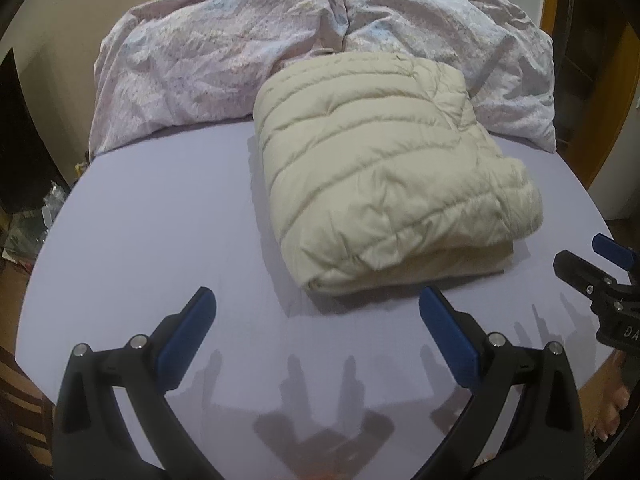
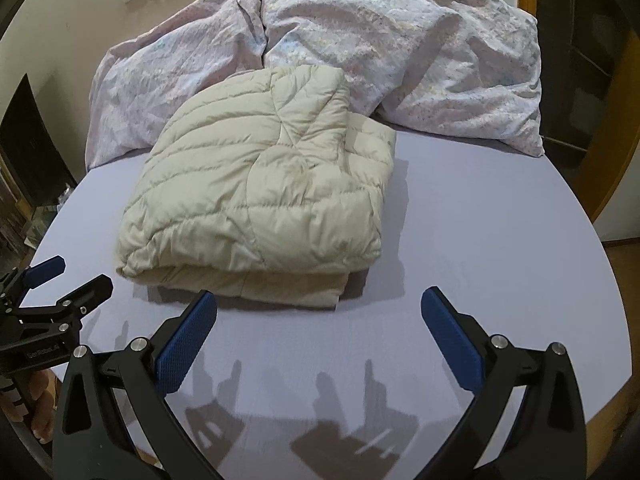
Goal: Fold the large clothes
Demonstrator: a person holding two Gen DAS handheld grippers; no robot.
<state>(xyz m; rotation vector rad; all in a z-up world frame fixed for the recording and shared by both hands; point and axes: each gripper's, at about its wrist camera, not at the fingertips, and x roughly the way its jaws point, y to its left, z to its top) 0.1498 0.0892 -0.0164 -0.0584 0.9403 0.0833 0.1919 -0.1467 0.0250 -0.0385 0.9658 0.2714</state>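
Note:
A cream quilted puffer jacket (image 1: 384,168) (image 2: 260,184) lies folded into a thick rectangle on the lavender bed sheet (image 1: 152,216) (image 2: 500,220). My left gripper (image 1: 318,300) hangs open above the bare sheet, in front of and to the left of the jacket's near edge, with nothing between its blue pads. My right gripper (image 2: 318,300) is open wide too, just in front of the jacket's near right corner, empty. Each gripper shows at the edge of the other's view: the right gripper (image 1: 588,254) at the right edge, the left gripper (image 2: 76,274) at the left.
A crumpled floral duvet (image 1: 256,40) (image 2: 400,48) is heaped across the far side of the bed, touching the jacket's back edge. Dark furniture (image 2: 28,144) stands left of the bed and a wooden frame (image 2: 612,152) right. A person's bare foot (image 1: 610,408) shows below the bed edge.

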